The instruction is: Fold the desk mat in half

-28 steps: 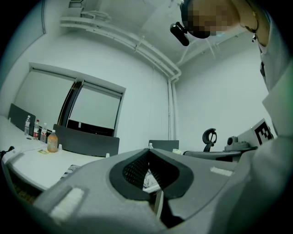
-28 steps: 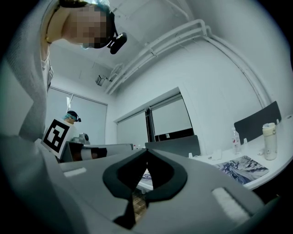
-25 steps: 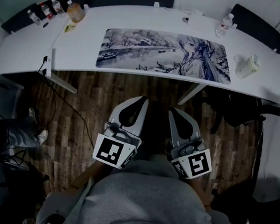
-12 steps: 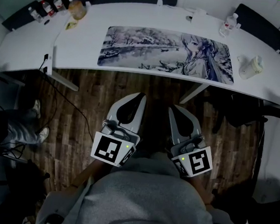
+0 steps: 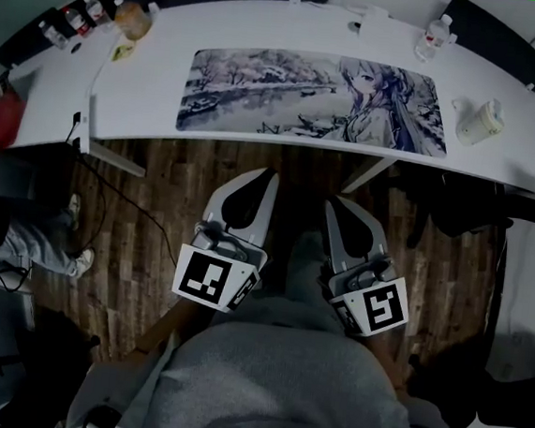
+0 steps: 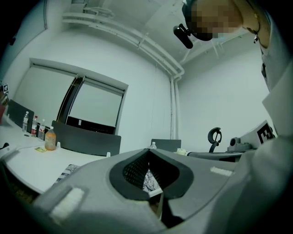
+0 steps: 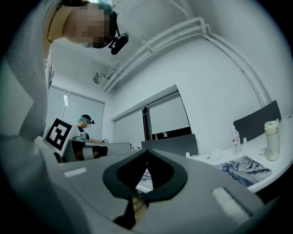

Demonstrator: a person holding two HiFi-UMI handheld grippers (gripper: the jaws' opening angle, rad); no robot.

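The desk mat (image 5: 316, 98), printed with a snowy scene and an anime figure, lies flat and unfolded on the white desk (image 5: 147, 93). Both grippers are held close to my body over the wooden floor, short of the desk's near edge. The left gripper (image 5: 269, 174) is shut and empty, and so is the right gripper (image 5: 331, 203). In the left gripper view the shut left gripper (image 6: 149, 150) points level at the desk, and a strip of mat (image 6: 67, 171) shows at the left. In the right gripper view the right gripper (image 7: 146, 150) is shut, with the mat (image 7: 242, 167) off to its right.
Several bottles (image 5: 75, 16) and an orange jar (image 5: 133, 19) stand at the desk's far left. A water bottle (image 5: 430, 38) and a white tumbler (image 5: 479, 121) stand on the right. A desk leg (image 5: 365, 175) slants below the near edge. Another person (image 5: 21, 232) and a cable (image 5: 110, 184) are on the left.
Both grippers have edged forward toward the desk, still shut. The view has shifted, and a red object has come into sight at the far left.
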